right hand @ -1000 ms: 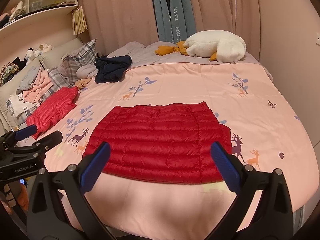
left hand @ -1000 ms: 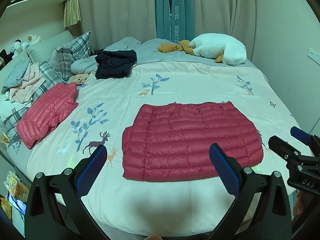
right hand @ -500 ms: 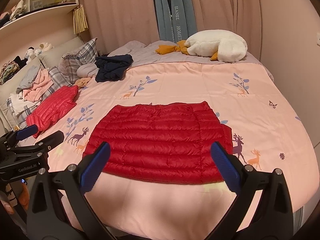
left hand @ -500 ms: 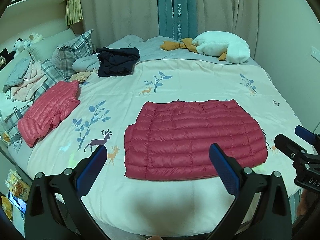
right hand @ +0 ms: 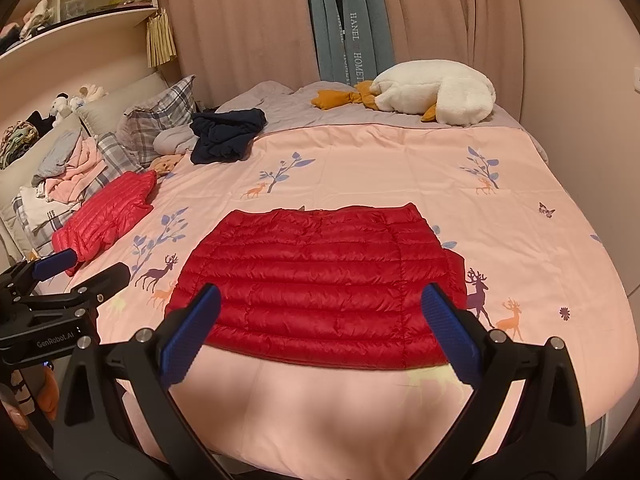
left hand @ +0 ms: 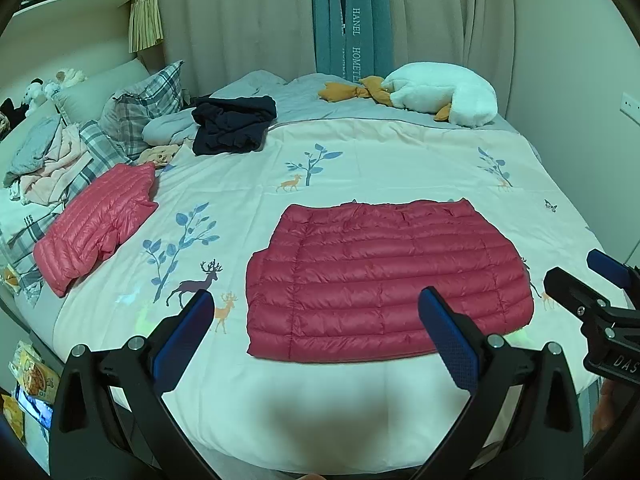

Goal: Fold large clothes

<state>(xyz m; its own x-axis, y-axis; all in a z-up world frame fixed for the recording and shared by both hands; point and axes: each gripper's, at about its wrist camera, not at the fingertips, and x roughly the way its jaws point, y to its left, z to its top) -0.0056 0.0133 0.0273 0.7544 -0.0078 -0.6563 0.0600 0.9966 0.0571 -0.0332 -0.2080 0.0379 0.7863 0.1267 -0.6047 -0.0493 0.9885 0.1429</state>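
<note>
Bed point(left hand: 360, 168) holds flat red jacket point(left hand: 384, 280); left claw point(left hand: 316, 328) and right claw point(right hand: 320, 328) wide open, empty. Risk: slick quilted fabric slipping, fold skewing.

Two red jackets point(left hand: 384, 276) point(left hand: 96, 228), one navy garment point(left hand: 234, 126), one goose toy point(left hand: 444, 98), two plaid pillows point(left hand: 146, 108) point(left hand: 100, 148), two grippers point(left hand: 316, 330) point(right hand: 320, 332).

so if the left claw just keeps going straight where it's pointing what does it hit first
Most likely the red quilted jacket lying flat on the bed cover. The open left claw points at the jacket's near left part, with nothing visible in between. Depth is unclear, so it might touch the bare cover just short of the hem.
</note>
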